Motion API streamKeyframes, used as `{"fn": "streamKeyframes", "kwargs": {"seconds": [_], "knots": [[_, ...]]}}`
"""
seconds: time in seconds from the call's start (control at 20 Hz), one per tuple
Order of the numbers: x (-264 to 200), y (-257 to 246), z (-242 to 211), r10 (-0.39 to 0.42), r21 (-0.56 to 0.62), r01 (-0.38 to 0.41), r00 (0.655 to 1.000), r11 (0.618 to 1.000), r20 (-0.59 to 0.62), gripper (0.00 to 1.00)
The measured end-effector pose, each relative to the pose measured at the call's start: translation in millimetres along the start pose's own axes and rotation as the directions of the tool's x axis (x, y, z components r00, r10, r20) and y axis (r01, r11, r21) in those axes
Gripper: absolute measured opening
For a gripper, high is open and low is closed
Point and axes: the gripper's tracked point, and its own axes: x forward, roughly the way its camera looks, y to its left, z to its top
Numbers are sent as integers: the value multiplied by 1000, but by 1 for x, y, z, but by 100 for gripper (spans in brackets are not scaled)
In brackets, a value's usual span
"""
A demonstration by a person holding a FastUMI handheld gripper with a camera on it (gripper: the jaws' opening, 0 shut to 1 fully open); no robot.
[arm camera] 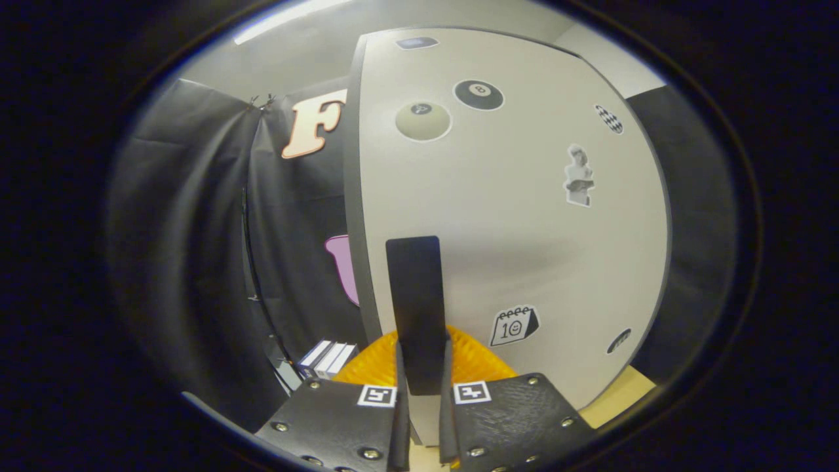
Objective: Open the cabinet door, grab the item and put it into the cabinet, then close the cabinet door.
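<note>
Two tool (423, 367) fingers around door handle (414, 295)

My gripper (421, 387) is pointing forward and a little upward, with its two fingers standing nearly parallel and close together. Both fingers (400, 373) press on the dark upright handle (415, 308) of the cabinet door, one on its left side and one on its right. The gripper is held level, without tilt to any side.

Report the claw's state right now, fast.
Claw: closed on the flat black vertical handle of the white sticker-covered cabinet door, one finger pressing on each side of it.
</note>
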Motion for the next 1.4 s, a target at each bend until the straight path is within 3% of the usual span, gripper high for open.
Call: {"fn": "streamKeyframes", "kwargs": {"seconds": [0.8,1.4], "knots": [[-121,-40,16,-68,61,68,998,996,-10,17],[-191,-114,20,-217,85,218,976,972,-17,16]]}}
